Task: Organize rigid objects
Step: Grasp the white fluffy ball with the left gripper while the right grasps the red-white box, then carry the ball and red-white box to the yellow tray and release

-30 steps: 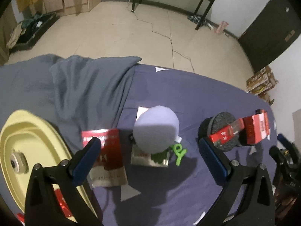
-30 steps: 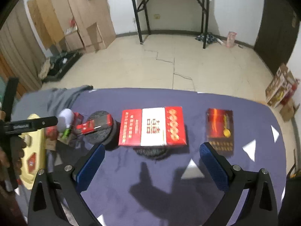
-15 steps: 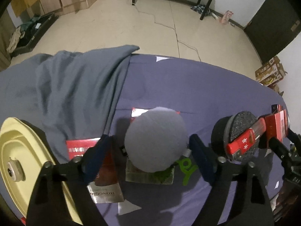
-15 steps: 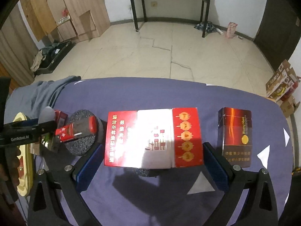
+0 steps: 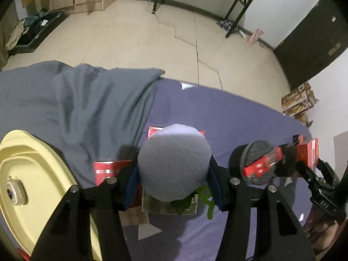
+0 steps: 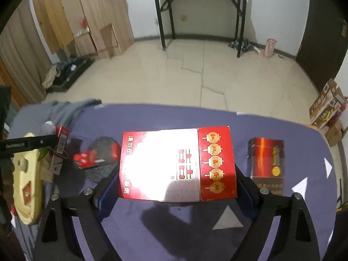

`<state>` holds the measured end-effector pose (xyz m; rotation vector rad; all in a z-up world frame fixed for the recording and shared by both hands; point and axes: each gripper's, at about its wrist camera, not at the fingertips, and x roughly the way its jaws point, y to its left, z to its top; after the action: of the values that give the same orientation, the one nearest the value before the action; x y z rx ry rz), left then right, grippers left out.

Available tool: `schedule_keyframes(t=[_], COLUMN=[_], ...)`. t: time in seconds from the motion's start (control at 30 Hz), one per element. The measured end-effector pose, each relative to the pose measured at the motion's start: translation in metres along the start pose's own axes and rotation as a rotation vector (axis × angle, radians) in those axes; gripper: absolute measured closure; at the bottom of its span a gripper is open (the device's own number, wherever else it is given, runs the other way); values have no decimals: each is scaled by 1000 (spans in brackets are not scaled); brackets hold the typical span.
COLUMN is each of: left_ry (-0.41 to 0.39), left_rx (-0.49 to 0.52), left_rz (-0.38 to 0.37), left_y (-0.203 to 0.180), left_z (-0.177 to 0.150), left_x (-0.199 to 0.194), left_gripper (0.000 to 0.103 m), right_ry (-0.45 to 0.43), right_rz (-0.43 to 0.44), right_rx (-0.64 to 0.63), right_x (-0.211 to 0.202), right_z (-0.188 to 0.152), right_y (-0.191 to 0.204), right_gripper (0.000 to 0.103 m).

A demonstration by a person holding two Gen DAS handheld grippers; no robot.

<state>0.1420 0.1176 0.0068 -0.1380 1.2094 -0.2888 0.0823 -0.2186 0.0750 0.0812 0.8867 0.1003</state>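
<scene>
Left wrist view showed the left tongs clenched on a pale grey ball at centre frame, their blue pads pressed against its two sides. Under the ball lay a small packet with a green clip at its right edge, and a red box sat just left of the ball, partly behind the left finger. To the right stood a dark round puck with a red lighter across its face. A yellow tray filled the lower left of the frame, and a grey cloth draped over the upper left of the purple worktop.

In the right wrist view the right tongs gripped a red-and-white carton at centre frame, one pad at each short end, the carton lifted enough to throw a shadow on the worktop below. A dark red pack lay flat just right of it, apart from the carton. At the left of the frame were the puck and lighter, then the tray at the far left edge, with the left tongs' arm reaching in above it. The ball showed small and blurred at the arm's tip, near the cloth.
</scene>
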Motion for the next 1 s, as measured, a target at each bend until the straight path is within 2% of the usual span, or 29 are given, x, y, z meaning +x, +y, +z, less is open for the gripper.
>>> schedule_keyframes(t=[0.13,0.23,0.3,0.37,0.47,0.6,0.8,1.0], left_ry=[-25,-31,-33,-20,40,66,83,53], left_rx=[27,-13,-10,-21,-69,-18,-15,14], left_rz=[41,-4,36,59,39,80,71,69], left_y=[-10,-10,-9,-11,-7,-17,-25,-29], left_z=[0,-5,-5,-6,-12,-19,-19,-15], left_x=[-18,-33,-35,-24,1,22,47,34], left_gripper=[46,46,46,46,46,46,45,40], right_ry=[-15,-6,-2,16,45,42,59,44], right_rz=[-10,26,26,20,31,34,57,70], right_rx=[-24,10,29,31,33,15,33,59], right_x=[-21,-33,-37,-38,-39,-34,-20,-18], right_z=[-2,-8,-15,-22,-25,-23,-19,-14], right_y=[1,-7,-13,-16,-19,-24,-32,-39], right_gripper=[13,13,13,13,13,13,13,13])
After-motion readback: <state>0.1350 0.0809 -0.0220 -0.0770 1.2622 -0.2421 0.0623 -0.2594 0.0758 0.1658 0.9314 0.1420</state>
